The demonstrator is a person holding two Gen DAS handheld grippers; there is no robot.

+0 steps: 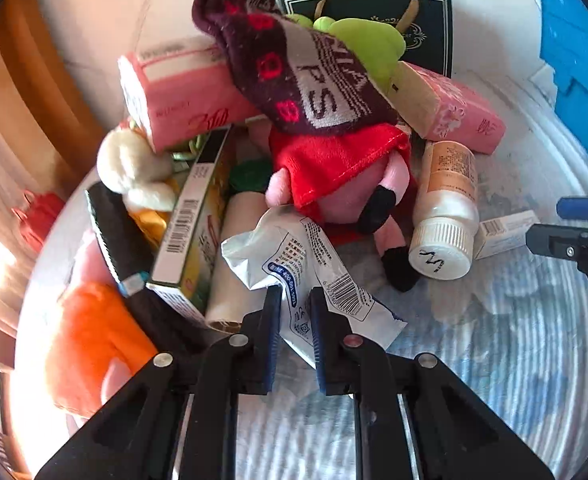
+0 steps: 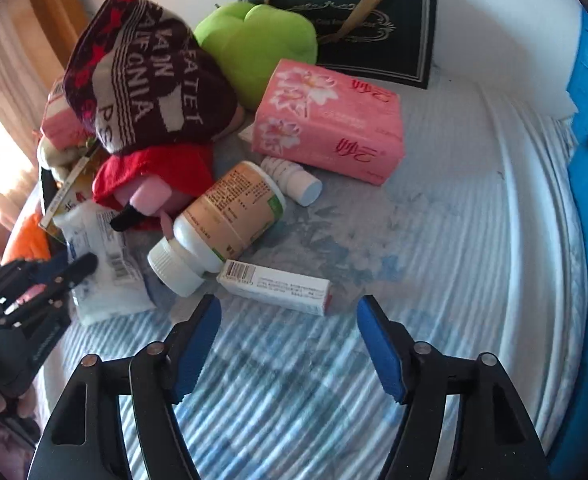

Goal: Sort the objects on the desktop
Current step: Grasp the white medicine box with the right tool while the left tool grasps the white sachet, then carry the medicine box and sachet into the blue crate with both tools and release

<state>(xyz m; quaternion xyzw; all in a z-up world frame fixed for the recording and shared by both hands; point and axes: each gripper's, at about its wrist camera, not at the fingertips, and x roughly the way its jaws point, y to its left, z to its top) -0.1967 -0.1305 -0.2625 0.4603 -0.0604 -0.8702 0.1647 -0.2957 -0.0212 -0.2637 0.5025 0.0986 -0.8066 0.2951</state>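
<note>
Left gripper [image 1: 295, 312]: pinching white packet [image 1: 313, 276], barcode showing.
Right gripper [image 2: 288, 330]: spread, empty, above white carton [image 2: 278, 287].
Sock [image 2: 142, 92]: "CALIFORNIA", partly legible.
Obstruction: bottle [image 2: 222, 220] beside the carton.

- A bed with a blue-and-white striped cover [image 2: 433, 280] carries everything.
- On it lie a pink tissue pack [image 2: 329, 128], a bottle [image 2: 222, 220], a small white box [image 2: 278, 286] and a white packet [image 2: 106, 276].

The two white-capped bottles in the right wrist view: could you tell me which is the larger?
The beige-labelled bottle, lying on its side against the small white carton. The smaller plain white bottle lies behind it, near the pink tissue pack.
</note>
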